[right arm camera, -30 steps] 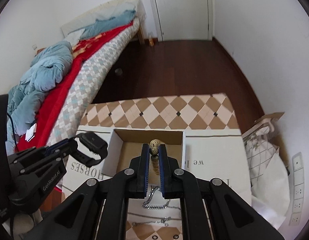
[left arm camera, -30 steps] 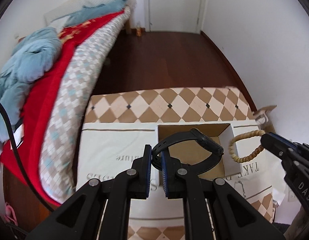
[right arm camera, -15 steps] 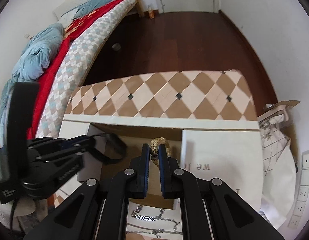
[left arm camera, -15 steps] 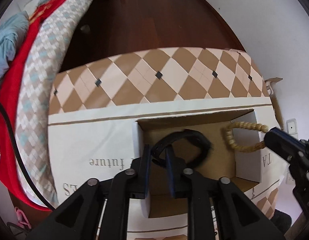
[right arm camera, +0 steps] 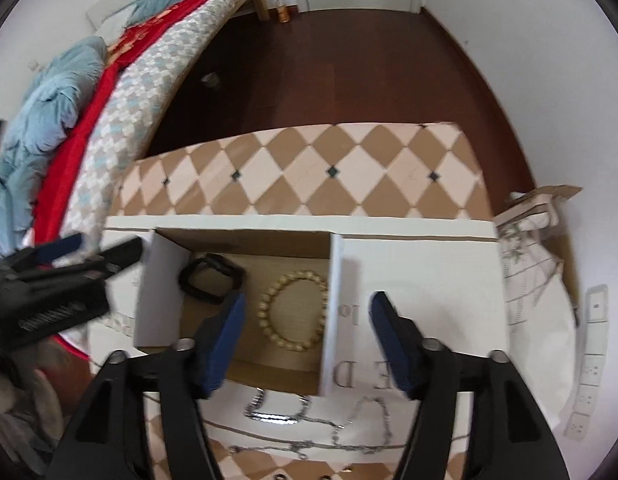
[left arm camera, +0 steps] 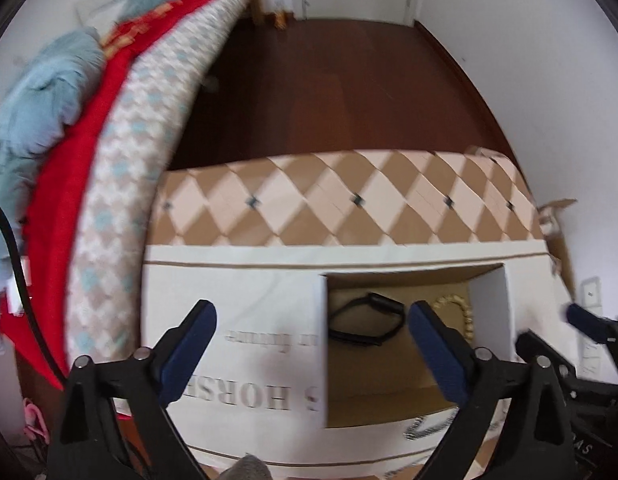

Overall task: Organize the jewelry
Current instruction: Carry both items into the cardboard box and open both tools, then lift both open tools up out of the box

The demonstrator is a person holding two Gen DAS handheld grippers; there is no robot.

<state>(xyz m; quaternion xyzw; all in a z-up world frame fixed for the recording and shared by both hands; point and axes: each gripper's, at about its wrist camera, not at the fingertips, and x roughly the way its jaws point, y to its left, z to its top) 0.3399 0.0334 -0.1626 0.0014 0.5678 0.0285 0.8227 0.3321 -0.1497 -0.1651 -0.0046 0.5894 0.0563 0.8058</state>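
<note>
Left gripper: jaws wide and opening; nothing between the blue pads, nothing held. It points steeply down over the white paper bag and the left wall of the box.
Right gripper: jaws wide and opening; pads touch nothing. It points steeply down over the right half of the box.
Cardboard box: open-topped, white walls, brown floor; it sits on the white paper bag, on the far side of the chains.
Black watch: lies on the box floor in the far-left part, strap closed in a loop. In the left wrist view the black watch shows between the two left fingertips, lower than them, nearer the right-hand one.
Bead bracelet: tan beads in a round loop, flat on the box floor, right of the watch and close to the right wall. It shows between the right gripper's fingertips, nearer the left-hand one, below them and untouched.
Silver chains: lie on the paper bag at the near side of the box, outside it, under the right gripper.
White paper bag: flat, printed lettering, spread over the checked table surface.
Bed: left of the table, with red and blue covers.
</note>
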